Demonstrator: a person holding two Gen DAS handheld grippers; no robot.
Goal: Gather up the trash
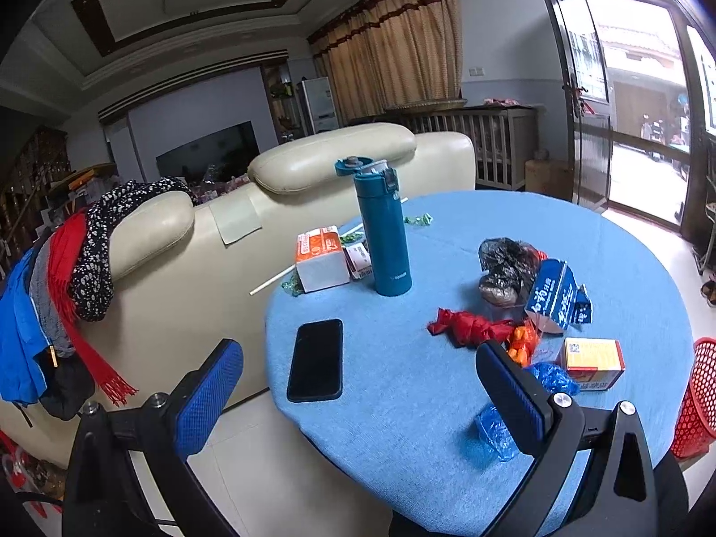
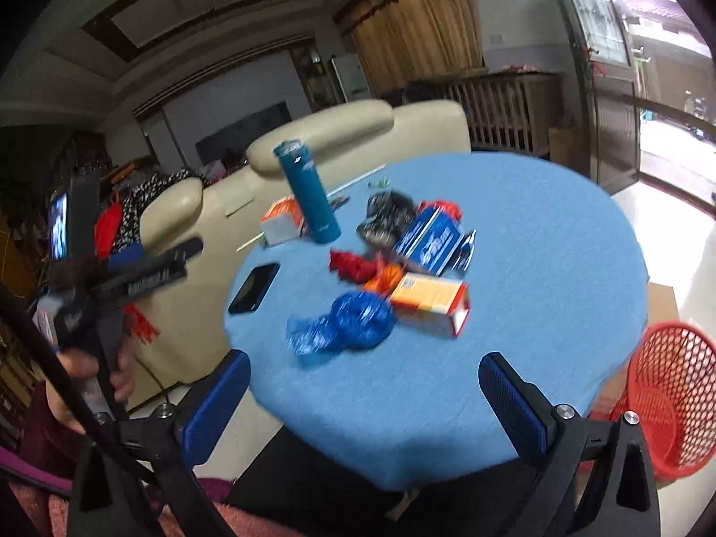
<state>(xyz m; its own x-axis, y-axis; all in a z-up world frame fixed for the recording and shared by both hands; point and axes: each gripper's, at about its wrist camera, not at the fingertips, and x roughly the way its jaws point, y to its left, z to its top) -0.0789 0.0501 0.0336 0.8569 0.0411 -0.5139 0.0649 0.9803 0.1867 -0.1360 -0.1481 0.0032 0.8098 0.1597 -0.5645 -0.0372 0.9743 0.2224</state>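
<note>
Both your grippers, left gripper (image 1: 358,398) and right gripper (image 2: 364,407), hover with fingers spread, empty. Trash lies mid-table (image 2: 559,232); reach first for the near blue wrapper (image 2: 344,326), then the red basket (image 2: 671,394) right.

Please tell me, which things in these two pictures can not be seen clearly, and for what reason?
- Red basket: cut off by the left wrist view's right edge; its inside is hidden.
- Blue carton: its print is motion-blurred in the right wrist view.
- Black bag: its contents are hidden by the crumpled plastic.
- Small box behind the bottle: partly covered, label too small to read.
- Phone: screen dark, nothing shows.
</note>
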